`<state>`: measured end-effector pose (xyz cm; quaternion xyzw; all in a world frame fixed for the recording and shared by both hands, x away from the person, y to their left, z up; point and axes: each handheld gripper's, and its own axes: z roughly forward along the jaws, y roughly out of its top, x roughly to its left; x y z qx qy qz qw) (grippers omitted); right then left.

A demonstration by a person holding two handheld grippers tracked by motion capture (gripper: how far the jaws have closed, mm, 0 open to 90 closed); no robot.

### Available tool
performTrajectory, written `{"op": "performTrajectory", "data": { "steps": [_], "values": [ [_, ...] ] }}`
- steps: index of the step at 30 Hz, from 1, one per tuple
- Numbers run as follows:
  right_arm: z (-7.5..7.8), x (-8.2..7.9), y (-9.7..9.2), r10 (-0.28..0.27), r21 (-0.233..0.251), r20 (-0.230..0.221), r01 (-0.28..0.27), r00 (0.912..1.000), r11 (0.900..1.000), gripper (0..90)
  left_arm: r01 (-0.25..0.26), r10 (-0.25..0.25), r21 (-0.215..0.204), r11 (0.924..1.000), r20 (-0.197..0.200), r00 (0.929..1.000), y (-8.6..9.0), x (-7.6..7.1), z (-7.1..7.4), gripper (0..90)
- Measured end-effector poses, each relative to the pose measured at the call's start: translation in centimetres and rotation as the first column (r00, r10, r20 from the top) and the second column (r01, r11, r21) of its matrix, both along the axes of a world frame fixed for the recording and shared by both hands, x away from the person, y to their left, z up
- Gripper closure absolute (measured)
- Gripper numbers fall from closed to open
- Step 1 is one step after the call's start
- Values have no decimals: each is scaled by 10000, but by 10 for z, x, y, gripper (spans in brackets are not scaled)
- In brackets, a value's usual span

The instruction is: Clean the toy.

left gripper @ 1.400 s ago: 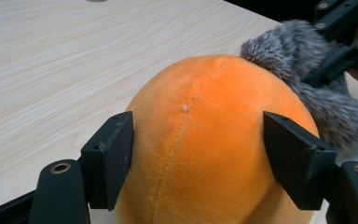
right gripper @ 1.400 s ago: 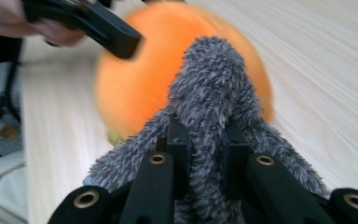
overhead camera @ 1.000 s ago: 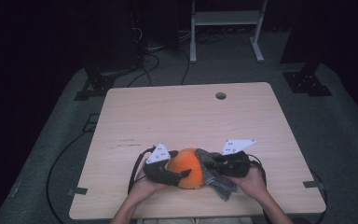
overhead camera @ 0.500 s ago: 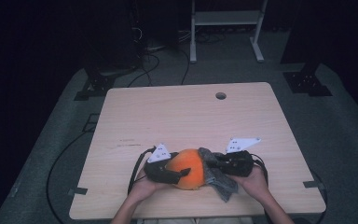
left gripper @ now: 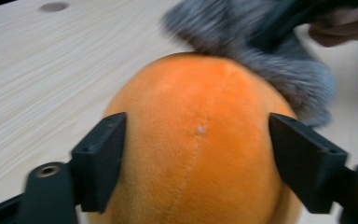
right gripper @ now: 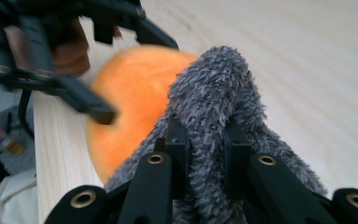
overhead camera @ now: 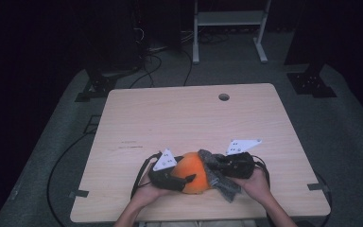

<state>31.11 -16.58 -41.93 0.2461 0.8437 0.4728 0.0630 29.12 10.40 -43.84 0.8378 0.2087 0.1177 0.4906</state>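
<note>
While our left gripper (left gripper: 196, 172) fingers straddle the round orange plush ball (left gripper: 200, 154), having just opened a bit w/ pads touching it, right gripper (right gripper: 204, 140) fingers pinch the fuzzy grey cloth (right gripper: 214, 93) on the bench (overhead camera: 170, 118).

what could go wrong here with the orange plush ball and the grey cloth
The left gripper straddles the round orange plush ball, and its jaws have just been opening; the soft ball could squirt out or roll.

The right gripper pinches only a fold of the grey fuzzy cloth, which may slip free when rubbed.

All this sits near the table front edge, so a loose ball might drop off.
</note>
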Motion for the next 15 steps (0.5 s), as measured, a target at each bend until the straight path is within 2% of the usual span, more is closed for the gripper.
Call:
{"op": "performTrajectory", "data": {
  "steps": [1,4,6,8,9,11,12,14,15],
  "values": [
    [-2,1,-1,43,-24,-120,-43,9999,10000,763,166,-167,123,9998,94,9998,0,-1,0,196],
    [-6,1,-6,-70,-33,-423,68,9991,10000,769,-68,59,360,9993,261,9996,-1,-1,0,241],
    [-11,3,-11,-404,-371,-652,380,9971,9986,769,-129,129,211,9997,25,9999,1,1,0,246],
    [-13,4,-15,-480,-200,-866,465,9951,9987,768,-126,127,93,9999,-13,9999,3,2,0,239],
    [-10,3,-15,-473,-156,-724,463,9963,9988,768,-119,119,58,9999,-11,9999,3,2,0,229],
    [-3,-1,-12,-312,128,-346,316,9989,9994,768,-150,144,-229,9996,-269,9995,5,5,1,182],
    [0,-3,-9,-168,219,-141,171,9998,9996,768,-235,212,-442,9987,-513,9985,6,8,3,138],
    [1,-5,-4,-23,108,155,21,9999,9999,767,-473,391,-802,9957,-1008,9941,9,13,3,83],
    [-1,-5,-4,26,107,65,-26,10000,9999,767,-640,548,-733,9953,-1209,9912,10,16,2,73]
  ]
}}
